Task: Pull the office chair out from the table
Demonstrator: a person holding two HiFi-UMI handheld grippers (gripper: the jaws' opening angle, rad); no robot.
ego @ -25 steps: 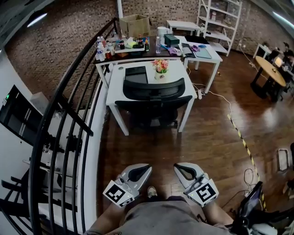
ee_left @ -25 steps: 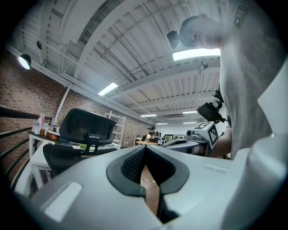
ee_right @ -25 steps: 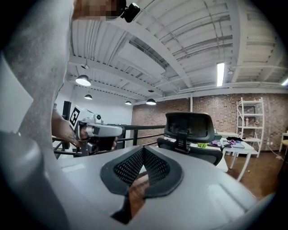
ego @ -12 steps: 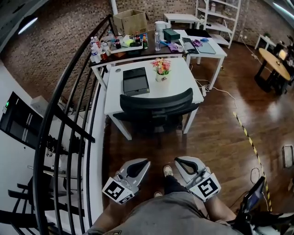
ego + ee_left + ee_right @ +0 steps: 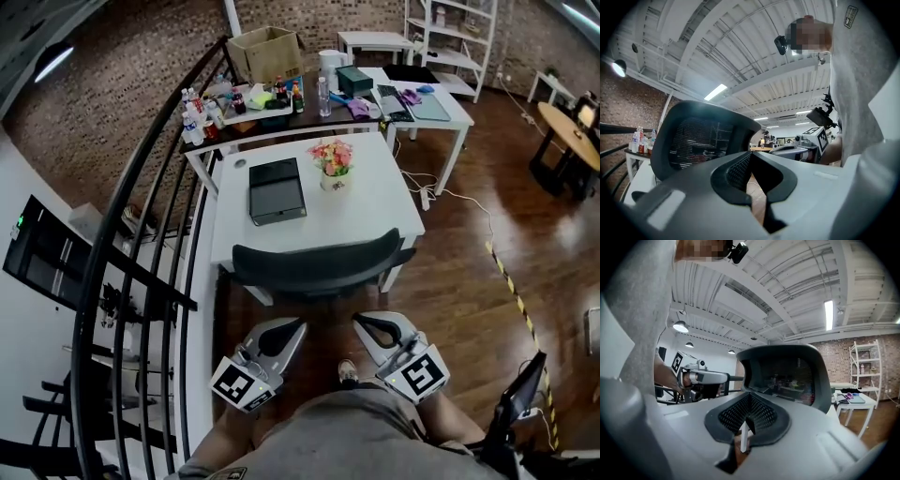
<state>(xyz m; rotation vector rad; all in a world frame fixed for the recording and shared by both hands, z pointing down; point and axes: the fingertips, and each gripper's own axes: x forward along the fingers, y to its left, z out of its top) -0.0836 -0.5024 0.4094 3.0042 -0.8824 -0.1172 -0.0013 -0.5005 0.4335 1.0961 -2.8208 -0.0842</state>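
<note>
Left claw [image 5: 292, 328] closed, empty, right claw [image 5: 364, 323] closed, empty, both near office chair [image 5: 314, 262] backrest, not touching, chair tucked under white surface [image 5: 375, 202].

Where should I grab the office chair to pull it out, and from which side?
Grip the top rim of the office chair backrest, coming from the near side. Its seat sits tucked under the white table, so that curved rim is the exposed edge. The left gripper and right gripper are shut; open them first.
</note>
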